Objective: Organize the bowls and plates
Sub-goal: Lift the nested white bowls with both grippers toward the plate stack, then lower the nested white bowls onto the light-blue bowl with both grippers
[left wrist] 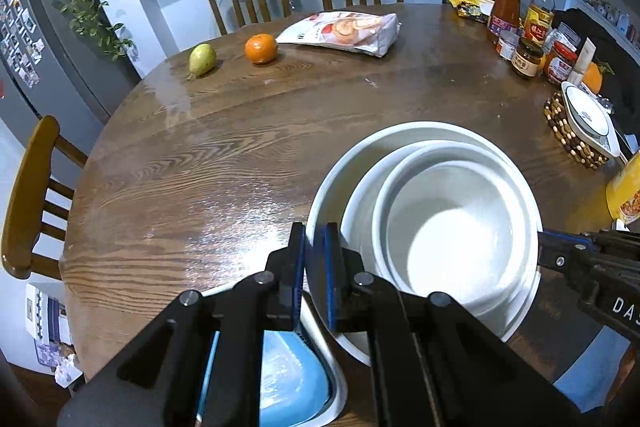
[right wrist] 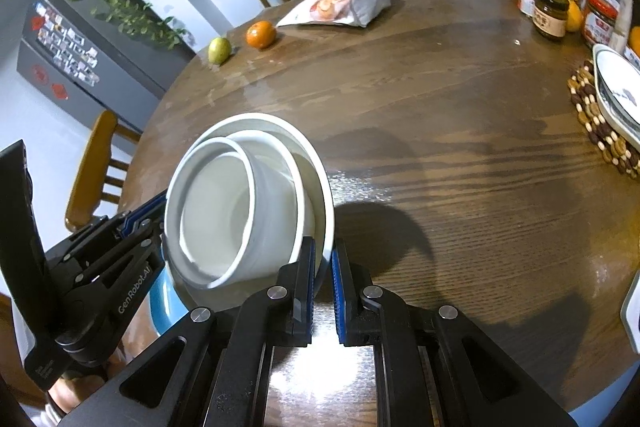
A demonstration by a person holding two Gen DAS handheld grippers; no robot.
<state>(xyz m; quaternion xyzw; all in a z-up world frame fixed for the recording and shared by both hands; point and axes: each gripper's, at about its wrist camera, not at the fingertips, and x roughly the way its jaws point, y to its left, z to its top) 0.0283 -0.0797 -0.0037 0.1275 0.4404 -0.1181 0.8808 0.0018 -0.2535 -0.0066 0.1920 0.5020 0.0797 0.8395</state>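
Lower centre of both frames: nested white ceramic bowls [left wrist: 452,223] above round brown wooden tabletop [left wrist: 240,131].
Left claw [left wrist: 315,247] and right claw [right wrist: 324,259] each narrow, pinching opposite rims of the outermost bowl.

We see three white bowls nested together: a wide outer bowl [left wrist: 332,187], a middle bowl [left wrist: 360,211] inside it, and a small inner bowl [left wrist: 452,227] seated off-centre within. The stack is tilted, raised above the wooden table. Beneath its near edge lies a blue plate [left wrist: 292,379] with a white rim.
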